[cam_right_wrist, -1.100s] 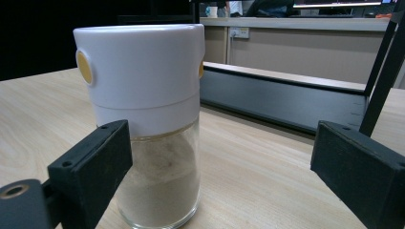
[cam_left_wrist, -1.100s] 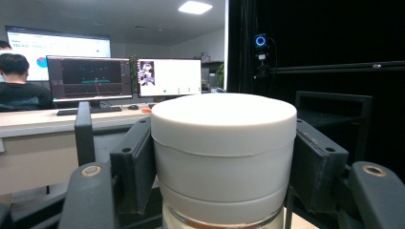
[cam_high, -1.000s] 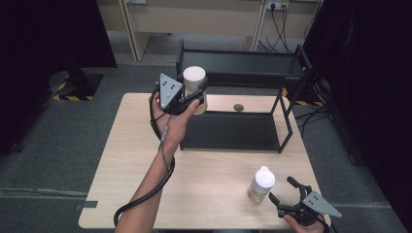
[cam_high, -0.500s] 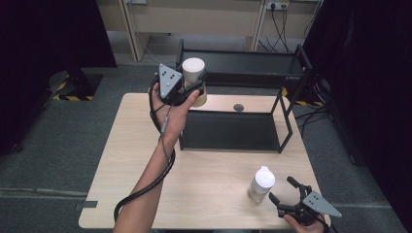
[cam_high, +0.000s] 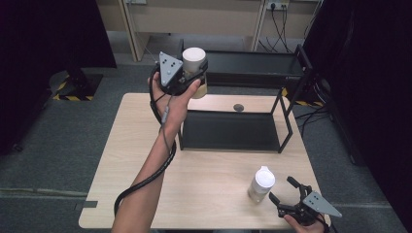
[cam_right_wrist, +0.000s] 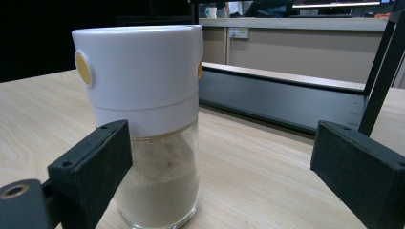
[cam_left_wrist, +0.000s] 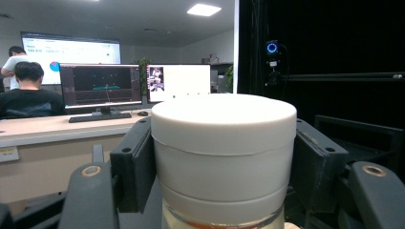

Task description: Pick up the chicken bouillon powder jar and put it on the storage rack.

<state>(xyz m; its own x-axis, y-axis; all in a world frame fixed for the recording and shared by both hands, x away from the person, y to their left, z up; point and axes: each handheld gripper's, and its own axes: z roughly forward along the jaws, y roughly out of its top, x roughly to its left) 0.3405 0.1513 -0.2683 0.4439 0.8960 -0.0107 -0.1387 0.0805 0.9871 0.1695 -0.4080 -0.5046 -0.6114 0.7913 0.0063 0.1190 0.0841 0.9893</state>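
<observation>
My left gripper [cam_high: 194, 73] is shut on a white-lidded jar [cam_high: 194, 65], held in the air by the left end of the black shelf's top [cam_high: 252, 68]. In the left gripper view the jar's white lid [cam_left_wrist: 223, 143] sits clamped between both jaws. A glass shaker with a white cap [cam_high: 261, 184] stands on the table near the front right. My right gripper [cam_high: 284, 191] rests open just right of it. In the right gripper view the shaker [cam_right_wrist: 148, 124], with pale powder inside, stands by the left jaw, not touching either.
The black two-level metal shelf [cam_high: 233, 131] stands on the far half of the wooden table [cam_high: 136, 160]. A small dark round object [cam_high: 238, 107] lies on the table under the shelf top. In the left gripper view, desks with monitors [cam_left_wrist: 100, 86] and people stand beyond.
My left gripper has lifted the jar slightly higher and farther toward the shelf top. The right gripper and the shaker have stayed in place.
</observation>
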